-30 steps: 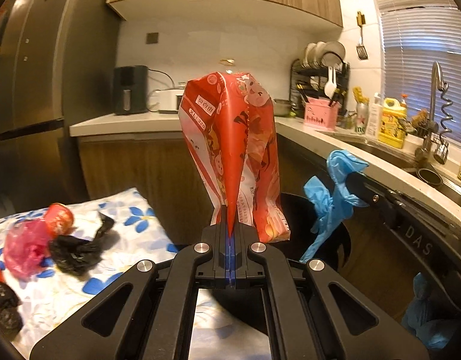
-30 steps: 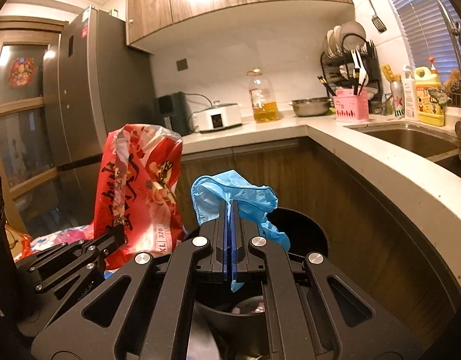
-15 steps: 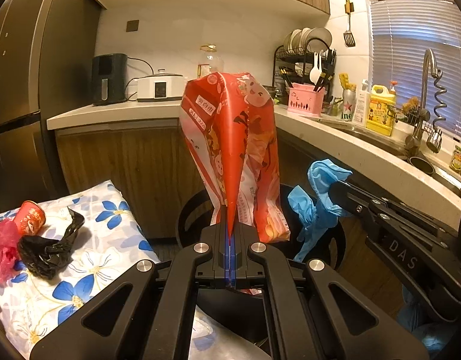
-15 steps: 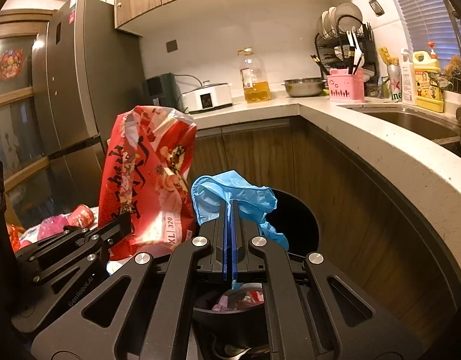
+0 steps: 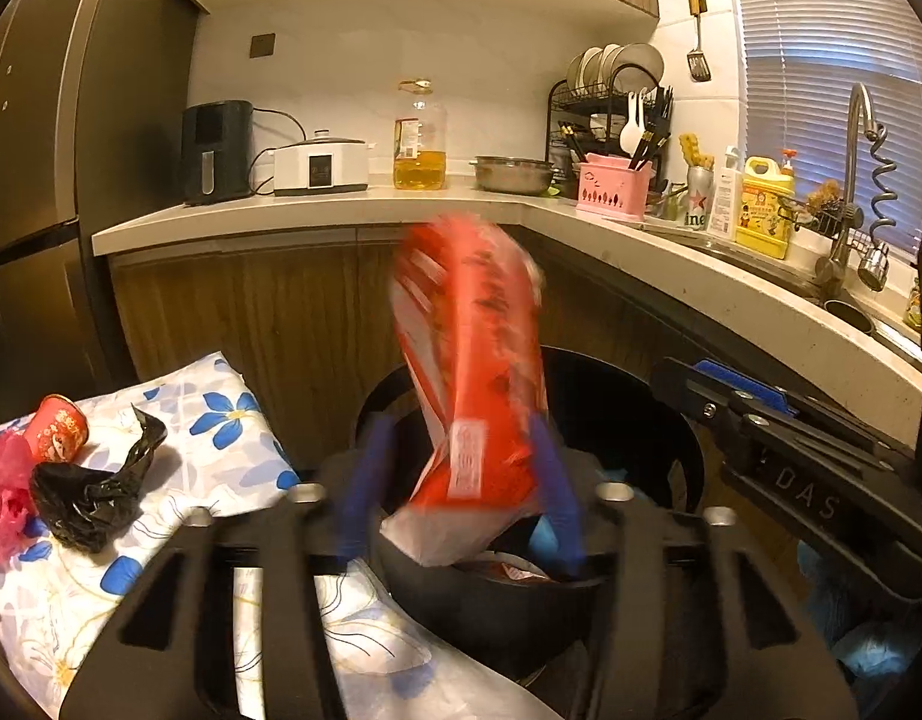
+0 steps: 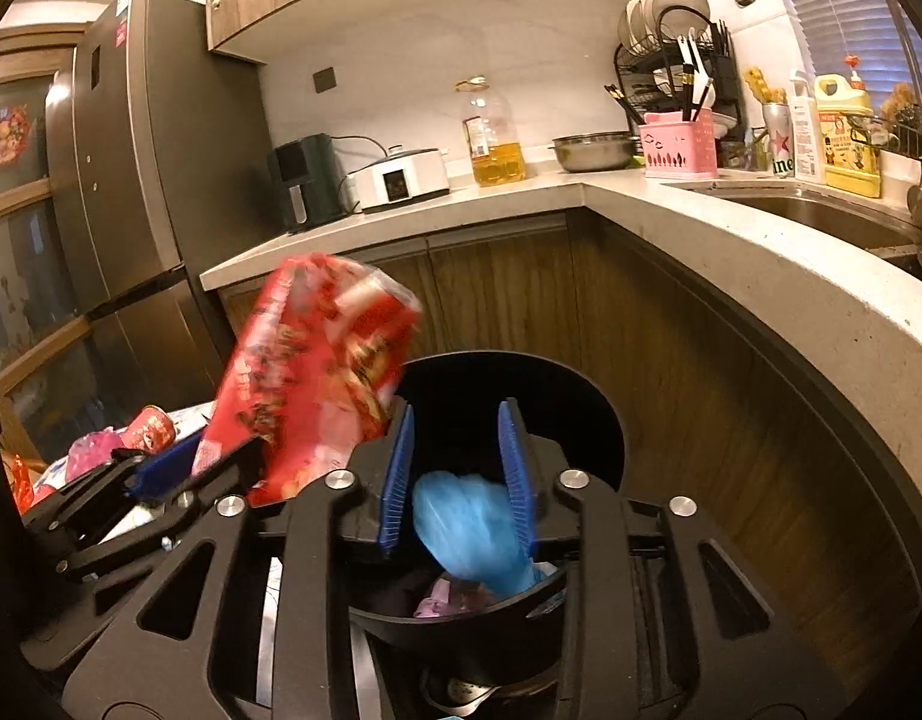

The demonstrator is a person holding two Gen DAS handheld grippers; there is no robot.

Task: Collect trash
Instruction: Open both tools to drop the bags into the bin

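A kitchen surface [image 5: 353,210] curves behind a black bin [image 6: 587,414]. Only the right view shows the blue glove [image 6: 467,534] loose between the right tool [image 6: 455,468]'s parted pads, over the bin. The left tool [image 5: 455,498], clamped a second ago, has just been opening; the red snack bag [image 5: 473,372] drops free between its pads. Left of it, a black bag [image 5: 89,498] and red cup [image 5: 56,435] lie on floral cloth [image 5: 221,420].
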